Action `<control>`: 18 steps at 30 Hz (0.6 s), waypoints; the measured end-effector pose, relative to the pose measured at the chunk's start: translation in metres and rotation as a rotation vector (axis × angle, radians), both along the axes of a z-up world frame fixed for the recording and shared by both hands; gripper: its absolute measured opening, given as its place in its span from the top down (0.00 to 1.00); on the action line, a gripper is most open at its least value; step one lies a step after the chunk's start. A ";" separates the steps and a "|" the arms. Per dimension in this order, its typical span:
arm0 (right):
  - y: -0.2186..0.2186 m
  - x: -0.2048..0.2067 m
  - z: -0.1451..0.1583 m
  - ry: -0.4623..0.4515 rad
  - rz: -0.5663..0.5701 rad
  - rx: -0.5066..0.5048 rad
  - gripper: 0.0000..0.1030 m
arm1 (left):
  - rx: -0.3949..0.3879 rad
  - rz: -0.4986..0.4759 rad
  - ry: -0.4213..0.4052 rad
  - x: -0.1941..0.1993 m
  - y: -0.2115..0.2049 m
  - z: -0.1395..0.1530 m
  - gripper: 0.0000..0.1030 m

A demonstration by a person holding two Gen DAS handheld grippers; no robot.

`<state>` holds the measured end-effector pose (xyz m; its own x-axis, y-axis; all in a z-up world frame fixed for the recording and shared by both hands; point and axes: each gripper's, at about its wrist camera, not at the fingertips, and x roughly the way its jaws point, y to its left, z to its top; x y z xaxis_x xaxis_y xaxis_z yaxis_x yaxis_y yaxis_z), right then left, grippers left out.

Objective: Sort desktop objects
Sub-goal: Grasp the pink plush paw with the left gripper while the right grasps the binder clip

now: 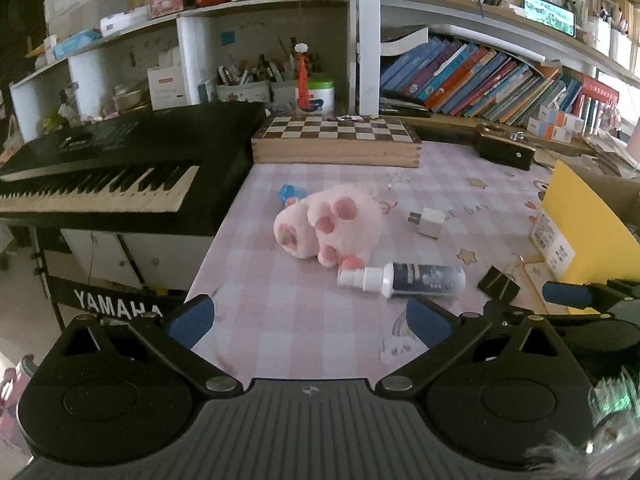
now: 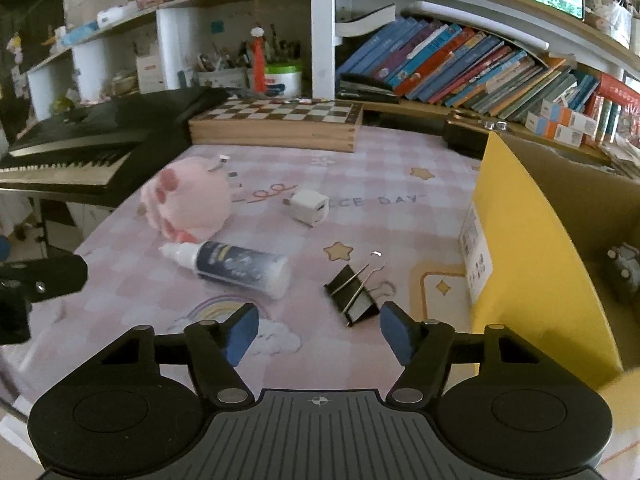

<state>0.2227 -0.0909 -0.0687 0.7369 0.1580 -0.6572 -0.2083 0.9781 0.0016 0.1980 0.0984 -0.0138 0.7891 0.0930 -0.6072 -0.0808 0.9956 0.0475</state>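
Observation:
A pink plush paw (image 1: 326, 224) (image 2: 188, 202) lies mid-table on the pink checked cloth. A dark spray bottle with a white cap (image 1: 404, 280) (image 2: 236, 266) lies on its side in front of it. A white charger plug (image 1: 429, 222) (image 2: 309, 206) lies further right. A black binder clip (image 1: 499, 283) (image 2: 354, 294) lies near the yellow box (image 1: 580, 232) (image 2: 532, 240). A small blue object (image 1: 289, 192) sits behind the plush. My left gripper (image 1: 310, 322) is open and empty, short of the bottle. My right gripper (image 2: 320, 334) is open and empty, just short of the clip.
A black keyboard (image 1: 112, 168) (image 2: 80, 148) borders the table on the left. A wooden chessboard box (image 1: 336, 142) (image 2: 276, 124) stands at the back. Shelves with books (image 1: 480, 76) (image 2: 460, 64) rise behind. The yellow box holds a dark object (image 2: 622, 272). The right gripper's fingertip (image 1: 566, 294) shows in the left wrist view.

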 end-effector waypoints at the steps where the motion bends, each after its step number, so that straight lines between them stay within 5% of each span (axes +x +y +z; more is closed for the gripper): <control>1: -0.001 0.004 -0.002 0.002 -0.007 0.000 0.45 | 0.005 -0.003 -0.001 0.005 -0.001 0.000 0.00; 7: -0.011 0.024 -0.007 0.000 -0.072 0.024 0.55 | 0.026 -0.017 -0.015 0.029 -0.004 0.003 0.00; 18: -0.021 0.055 -0.015 0.039 -0.106 0.082 0.56 | 0.044 -0.064 -0.010 0.085 -0.012 -0.001 0.00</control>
